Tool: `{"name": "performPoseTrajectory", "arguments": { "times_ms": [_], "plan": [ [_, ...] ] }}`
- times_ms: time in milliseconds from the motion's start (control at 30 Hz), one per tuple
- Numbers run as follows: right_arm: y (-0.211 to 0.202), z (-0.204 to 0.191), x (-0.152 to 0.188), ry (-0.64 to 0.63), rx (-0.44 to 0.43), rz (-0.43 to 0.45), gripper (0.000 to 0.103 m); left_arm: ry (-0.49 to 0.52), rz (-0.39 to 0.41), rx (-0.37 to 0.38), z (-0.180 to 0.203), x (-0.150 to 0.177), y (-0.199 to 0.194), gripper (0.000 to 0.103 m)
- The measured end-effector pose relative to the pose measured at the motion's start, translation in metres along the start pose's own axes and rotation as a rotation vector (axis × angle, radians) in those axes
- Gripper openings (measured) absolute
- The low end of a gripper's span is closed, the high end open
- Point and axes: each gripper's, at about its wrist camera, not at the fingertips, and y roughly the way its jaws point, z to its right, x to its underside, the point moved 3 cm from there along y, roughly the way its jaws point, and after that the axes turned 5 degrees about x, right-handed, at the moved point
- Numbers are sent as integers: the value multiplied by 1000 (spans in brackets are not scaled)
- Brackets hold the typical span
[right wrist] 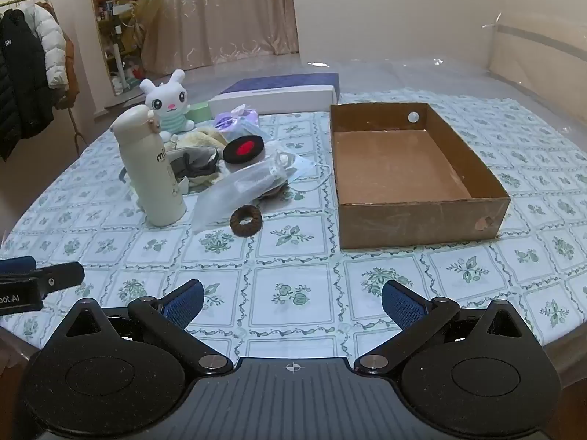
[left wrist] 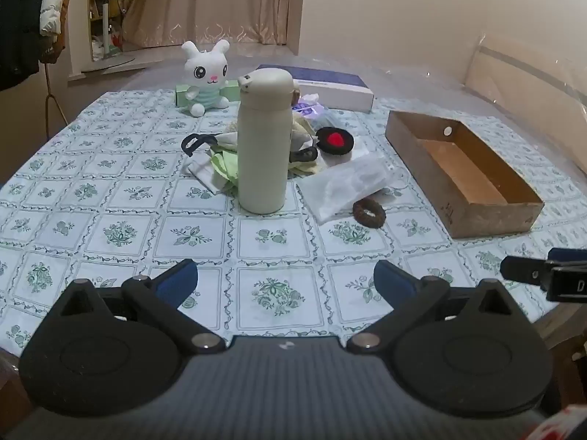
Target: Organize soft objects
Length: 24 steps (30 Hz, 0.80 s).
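Jaws of left gripper (left wrist: 285, 278) and right gripper (right wrist: 292, 302) gape empty; cardboard box (right wrist: 422, 216) runs lengthwise away across the counter (right wrist: 293, 278); upright bottle (right wrist: 152, 168) reads "ml".

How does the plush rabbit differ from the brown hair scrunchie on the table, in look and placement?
The plush rabbit is white with a striped green body and sits upright; the brown scrunchie is a dark ring lying flat. The rabbit sits at the far side behind the cream bottle; the scrunchie lies nearer, beside a clear plastic bag. The rabbit is clearly larger. Both look soft and lie outside the cardboard box.
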Motion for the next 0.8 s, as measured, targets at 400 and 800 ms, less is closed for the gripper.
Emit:
{"name": "performPoseTrajectory", "arguments": {
  "times_ms": [400, 800],
  "plan": [
    [0, 2, -2, -2, 6, -3, 102, -47, -6, 31, -2, 1, 1, 98],
    [-2, 0, -2, -3, 13, 4, 102, -43, -6, 27, -1, 5, -1, 98]
  ]
}}
